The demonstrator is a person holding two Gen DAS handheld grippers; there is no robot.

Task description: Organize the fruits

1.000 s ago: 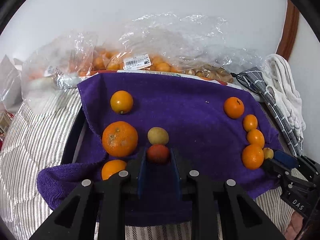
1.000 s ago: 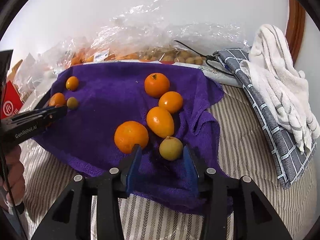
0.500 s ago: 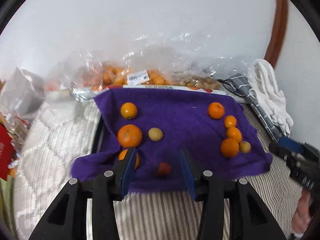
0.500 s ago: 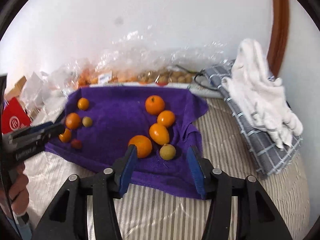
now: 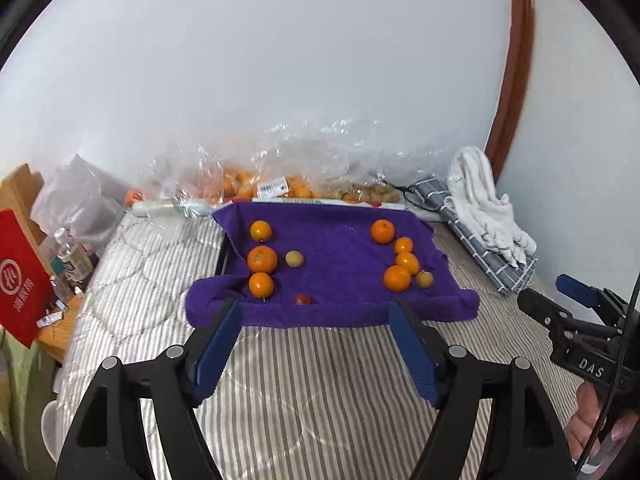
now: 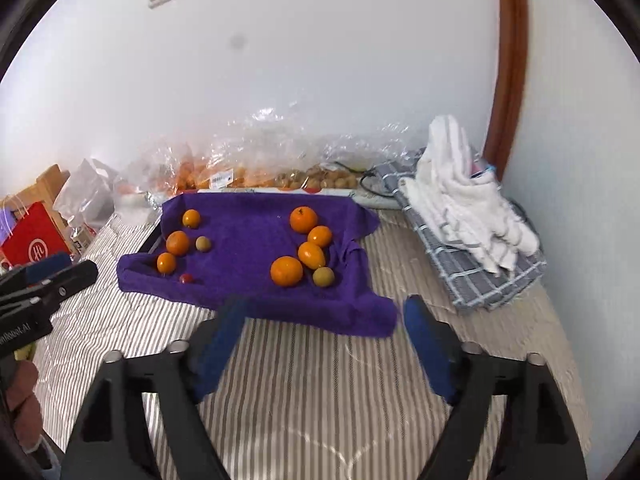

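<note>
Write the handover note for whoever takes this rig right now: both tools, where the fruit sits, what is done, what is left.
Left tool: jaws opening, nothing between them, above the striped bedding.
Right tool: jaws opening, also empty, off the near edge of the purple towel.
Fruit: two groups on the towel. Left group: three oranges, a yellowish fruit and a small red fruit. Right group: four oranges and a yellowish fruit.
Done: ten fruits laid out and released.
Left: more fruit sits in the plastic bags behind the towel; whether it must be sorted too cannot be told.
</note>
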